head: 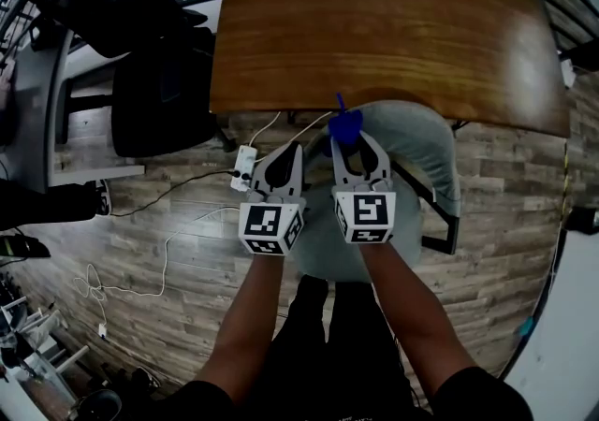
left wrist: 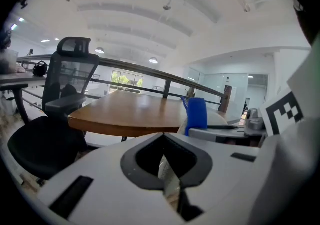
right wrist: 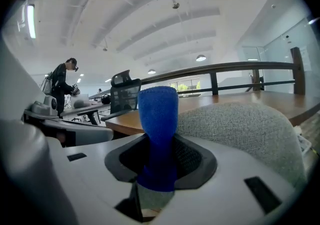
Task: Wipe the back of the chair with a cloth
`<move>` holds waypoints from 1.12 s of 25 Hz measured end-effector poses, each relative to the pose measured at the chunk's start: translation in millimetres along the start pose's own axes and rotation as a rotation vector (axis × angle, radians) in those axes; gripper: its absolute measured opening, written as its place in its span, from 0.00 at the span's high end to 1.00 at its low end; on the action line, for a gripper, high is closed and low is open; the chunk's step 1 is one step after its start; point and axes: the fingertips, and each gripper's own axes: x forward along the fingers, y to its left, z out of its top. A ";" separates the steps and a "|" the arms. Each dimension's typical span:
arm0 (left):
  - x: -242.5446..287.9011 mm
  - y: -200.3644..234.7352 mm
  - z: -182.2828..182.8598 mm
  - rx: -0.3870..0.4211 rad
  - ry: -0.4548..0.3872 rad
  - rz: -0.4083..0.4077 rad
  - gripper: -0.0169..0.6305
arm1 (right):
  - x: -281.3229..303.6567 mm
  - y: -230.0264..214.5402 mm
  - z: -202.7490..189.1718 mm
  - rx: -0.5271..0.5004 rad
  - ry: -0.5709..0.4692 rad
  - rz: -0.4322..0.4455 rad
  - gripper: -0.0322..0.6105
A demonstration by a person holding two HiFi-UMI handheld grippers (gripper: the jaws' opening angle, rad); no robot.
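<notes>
My right gripper [head: 346,137] is shut on a blue cloth [head: 343,126], which stands up from between the jaws in the right gripper view as a blue cloth roll [right wrist: 158,114]. The grey fabric chair back [head: 412,143] lies just right of and beyond the cloth, close but apart from it, and shows as a grey rounded chair back [right wrist: 240,129]. My left gripper [head: 279,165] hovers beside the right one, shut with nothing in it. From the left gripper view the blue cloth [left wrist: 196,114] shows to the right, past the left gripper [left wrist: 164,161].
A brown wooden table [head: 374,26] spans the far side, its edge over the grey chair. A black office chair [head: 159,96] stands at the left. A white power strip [head: 245,166] with cables lies on the wood floor. A metal railing [right wrist: 235,66] runs behind the table.
</notes>
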 end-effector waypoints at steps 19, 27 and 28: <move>22.6 -30.8 3.6 -0.056 -0.010 -0.059 0.97 | -4.8 -30.2 3.8 -0.006 0.001 -0.003 0.74; 32.3 -51.9 1.4 0.009 0.006 -0.096 0.97 | -12.9 -63.4 3.9 0.025 -0.012 -0.067 0.74; 33.1 -56.0 1.3 0.026 0.006 -0.101 0.97 | -14.8 -68.1 3.8 0.031 -0.013 -0.075 0.74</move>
